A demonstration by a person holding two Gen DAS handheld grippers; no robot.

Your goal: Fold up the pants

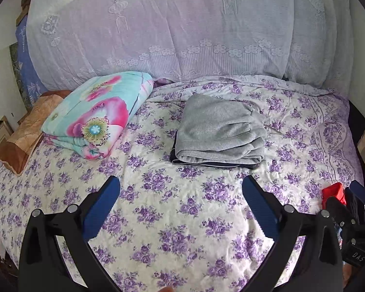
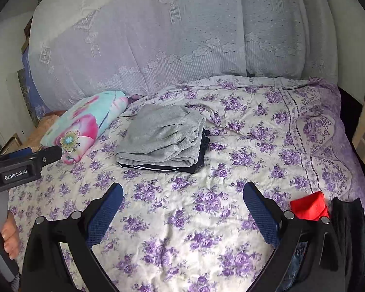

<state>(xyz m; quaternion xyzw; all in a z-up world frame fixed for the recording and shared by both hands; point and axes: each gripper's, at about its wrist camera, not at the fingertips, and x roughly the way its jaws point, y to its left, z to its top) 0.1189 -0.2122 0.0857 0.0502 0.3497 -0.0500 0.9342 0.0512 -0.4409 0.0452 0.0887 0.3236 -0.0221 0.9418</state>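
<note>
Folded grey pants [image 1: 219,131] lie on the bed [image 1: 182,219], atop a dark garment [image 2: 202,155]. The left gripper [image 1: 181,194] and right gripper [image 2: 182,199] hover near, jaws wide, holding nothing.

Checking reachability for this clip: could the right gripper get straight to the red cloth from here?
Probably yes. The right gripper is open and empty, and the red cloth lies just beside its right finger on the bedspread, nothing between them.
</note>
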